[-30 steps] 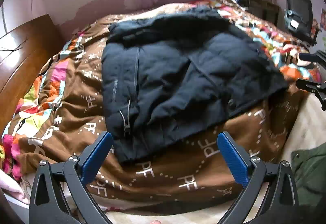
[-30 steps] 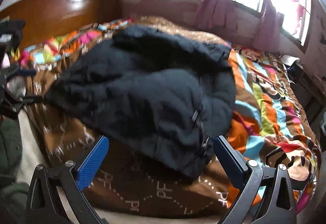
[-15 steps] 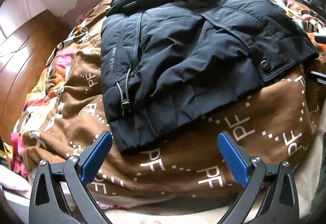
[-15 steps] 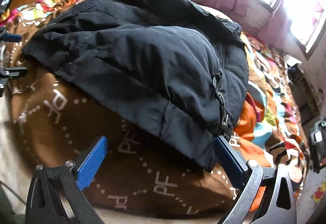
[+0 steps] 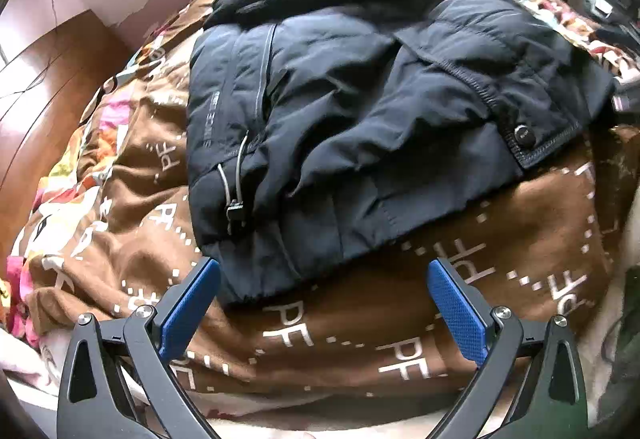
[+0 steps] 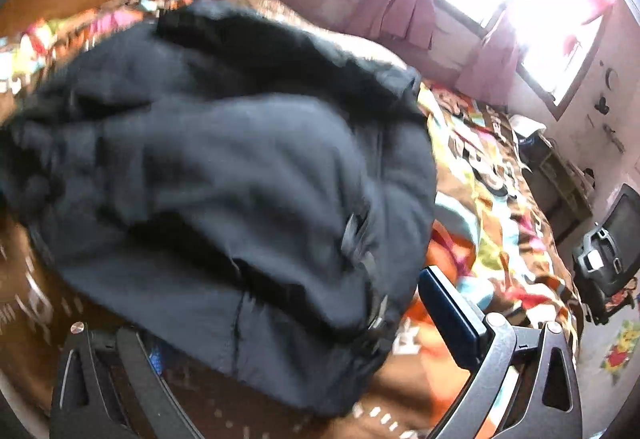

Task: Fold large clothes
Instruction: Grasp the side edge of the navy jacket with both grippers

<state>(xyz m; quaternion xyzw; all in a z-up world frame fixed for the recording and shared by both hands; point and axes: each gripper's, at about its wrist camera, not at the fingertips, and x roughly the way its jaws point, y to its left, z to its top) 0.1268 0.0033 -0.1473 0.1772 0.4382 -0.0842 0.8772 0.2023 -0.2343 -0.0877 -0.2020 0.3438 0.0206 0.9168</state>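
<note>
Now both hand-held grippers (image 5: 323,303) (image 6: 296,323) wide open, empty.

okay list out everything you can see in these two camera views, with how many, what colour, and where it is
jacket: one, dark navy, partly folded on the blanket
blanket: one, brown with white letters, multicoloured beyond, covering the bed
headboard: one, brown wood, left of the bed
curtains: pink, at the bright window
left gripper: one, black with blue pads, open, just short of the jacket's near hem
right gripper: one, black, open, jacket hem between its fingers
</note>
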